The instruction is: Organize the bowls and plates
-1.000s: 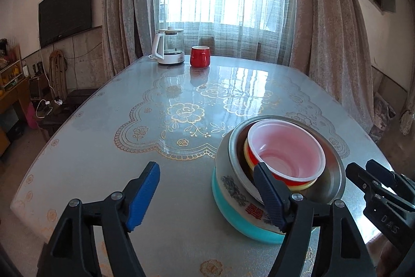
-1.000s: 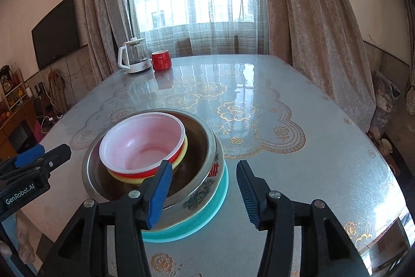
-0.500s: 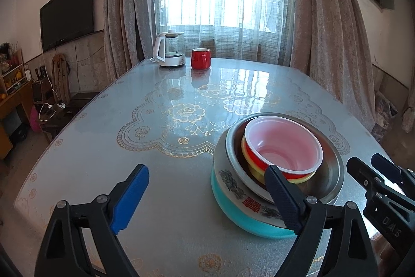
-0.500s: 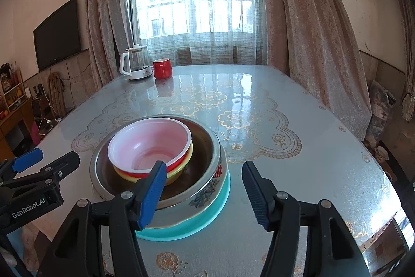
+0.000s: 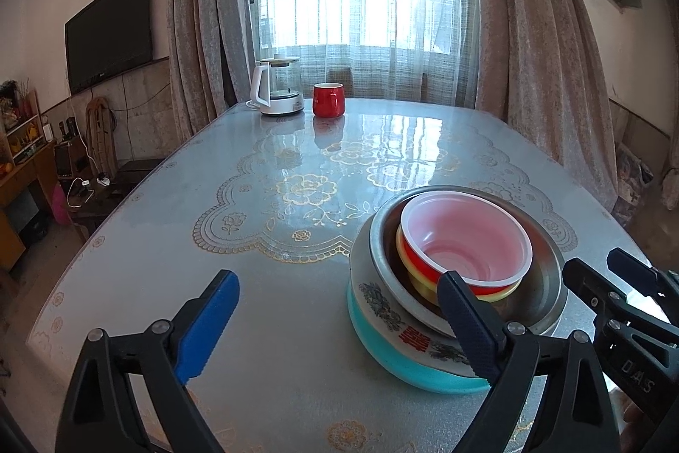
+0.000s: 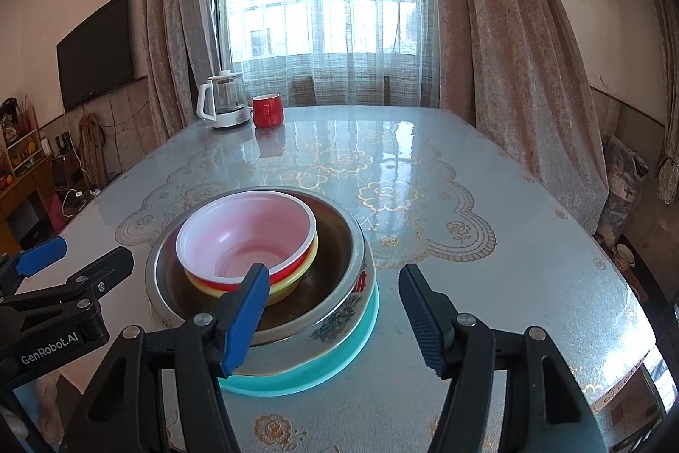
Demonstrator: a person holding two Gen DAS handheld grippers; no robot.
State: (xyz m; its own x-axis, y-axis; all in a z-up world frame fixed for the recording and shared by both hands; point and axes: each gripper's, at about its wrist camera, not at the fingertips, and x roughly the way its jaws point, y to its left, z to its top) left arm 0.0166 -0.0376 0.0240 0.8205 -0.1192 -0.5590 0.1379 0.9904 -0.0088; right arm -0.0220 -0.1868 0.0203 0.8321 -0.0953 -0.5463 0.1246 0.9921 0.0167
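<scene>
I judge the sorting done: the nested stack of bowls and plates [image 6: 271,274] sits well nearer than the red mug [image 6: 267,111], with my left claw [image 5: 335,325] and right claw [image 6: 335,308] both wide and empty.

Bright daylight through the sheer-curtained window [image 5: 356,7], panes blown out white, streaky glare on the glossy worktop [image 6: 382,151], strong fisheye bending, black vignette in the corners, room walls dimmer, focus sharp throughout
</scene>
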